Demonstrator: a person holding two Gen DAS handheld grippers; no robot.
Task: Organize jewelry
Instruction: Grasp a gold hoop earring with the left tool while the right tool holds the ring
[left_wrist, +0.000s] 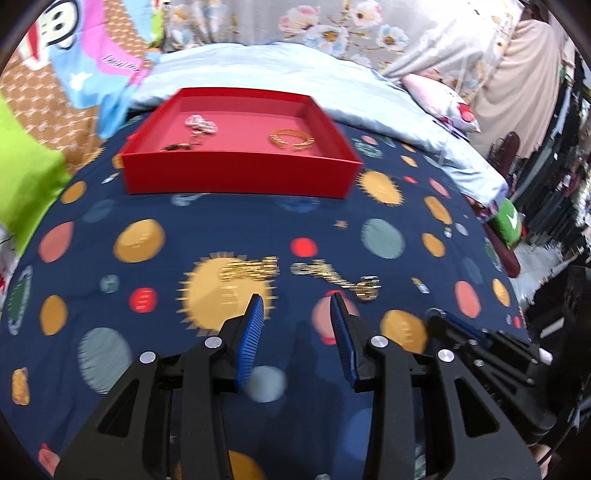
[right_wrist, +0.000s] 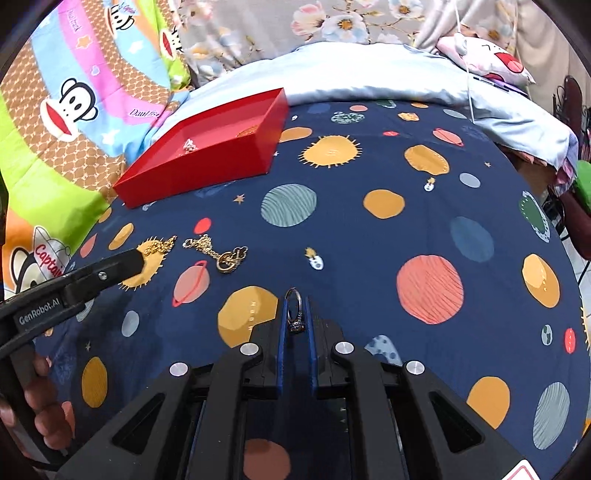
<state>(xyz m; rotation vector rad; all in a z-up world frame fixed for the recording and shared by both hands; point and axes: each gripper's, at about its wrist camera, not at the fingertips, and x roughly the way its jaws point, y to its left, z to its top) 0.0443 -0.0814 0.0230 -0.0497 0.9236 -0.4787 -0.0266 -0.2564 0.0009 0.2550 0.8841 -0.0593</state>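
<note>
A red tray (left_wrist: 236, 176) stands on the dark blue planet-print bedspread and shows too in the right wrist view (right_wrist: 207, 173). In it lie a gold bangle (left_wrist: 291, 139), a sparkly silver piece (left_wrist: 201, 123) and a small dark piece (left_wrist: 176, 147). A gold chain (left_wrist: 251, 269) and a gold necklace with a round pendant (left_wrist: 340, 278) lie on the spread just ahead of my left gripper (left_wrist: 297, 301), which is open and empty. My right gripper (right_wrist: 295, 306) is shut on a silver ring (right_wrist: 295, 308) with a dark stone, held above the spread. The necklace (right_wrist: 218, 251) lies to its left.
The left gripper's body (right_wrist: 74, 288) reaches in from the left edge of the right wrist view, near the chain (right_wrist: 159, 245). A pale blue quilt (left_wrist: 295, 81) and cartoon-print bedding (right_wrist: 74, 103) lie behind the tray. Furniture crowds the bed's right edge (left_wrist: 546, 206).
</note>
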